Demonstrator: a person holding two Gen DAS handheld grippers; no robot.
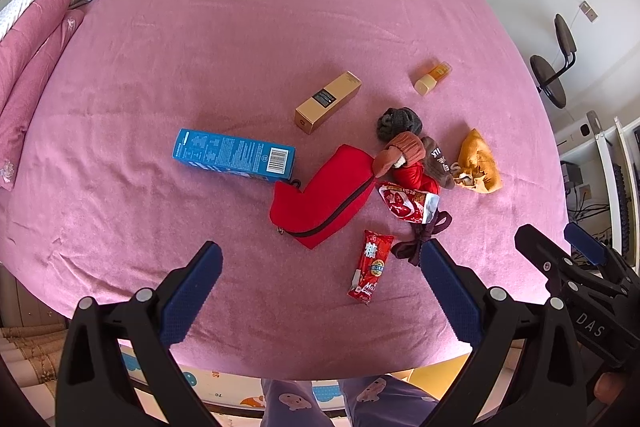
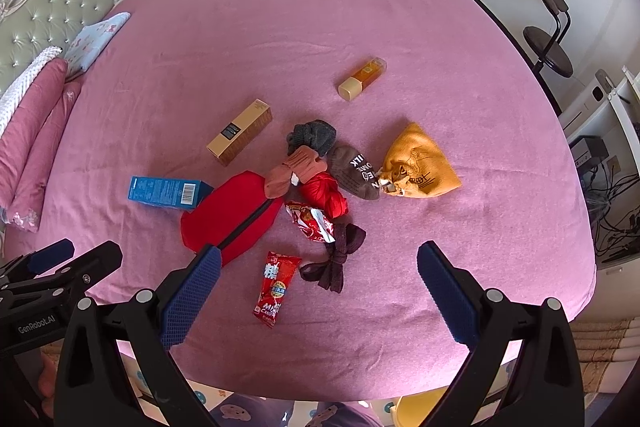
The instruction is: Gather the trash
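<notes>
- Trash is seen scattered on the pink bed (image 1: 240, 39): a long red candy wrapper (image 1: 369, 267) nearest the front edge, and a crumpled red-and-white wrapper (image 1: 406, 203) just beyond it.
- The crumpled wrapper is partly overlapped by a red sock (image 1: 416, 175) in the sock pile.
- A blue box (image 1: 234, 154) is touched at one end by a red pouch (image 1: 320, 197); a gold box (image 1: 328, 102) lies apart.
- Left tongs (image 1: 322, 287) are held released above the bed, gripping nothing.
- Right tongs (image 2: 318, 291) are likewise spread, empty.
- Wrapper print is too small to read.
</notes>
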